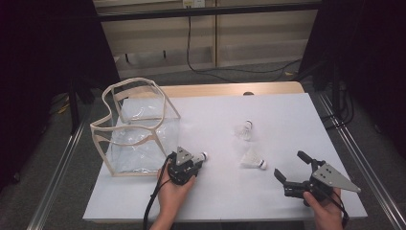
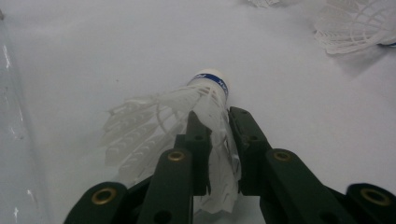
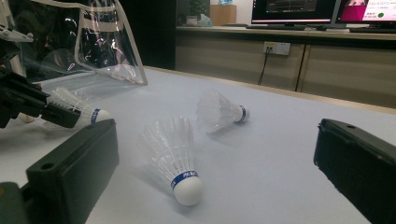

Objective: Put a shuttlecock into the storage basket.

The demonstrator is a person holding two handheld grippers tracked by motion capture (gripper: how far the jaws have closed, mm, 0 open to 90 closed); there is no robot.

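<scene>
My left gripper (image 1: 196, 159) is shut on the feather skirt of a white shuttlecock (image 2: 205, 100). Its jaws squeeze the feathers flat, and the blue-banded cork (image 1: 204, 155) pokes out past the tips. This gripper rests low on the white table, just right of the clear bag (image 1: 136, 127). Two more shuttlecocks lie loose: one (image 1: 253, 159) at mid-table, another (image 1: 245, 130) behind it. My right gripper (image 1: 289, 164) stands open near the front right, its jaws wide apart and aimed at the nearer shuttlecock (image 3: 175, 156). In the right gripper view, the farther shuttlecock (image 3: 219, 112) lies beyond it.
The clear plastic bag with beige trim stands open-topped at the table's left, its rim sagging. A wooden strip (image 1: 230, 89) runs along the table's far edge. A metal rail (image 1: 354, 158) runs past the right side of the table (image 1: 287, 115).
</scene>
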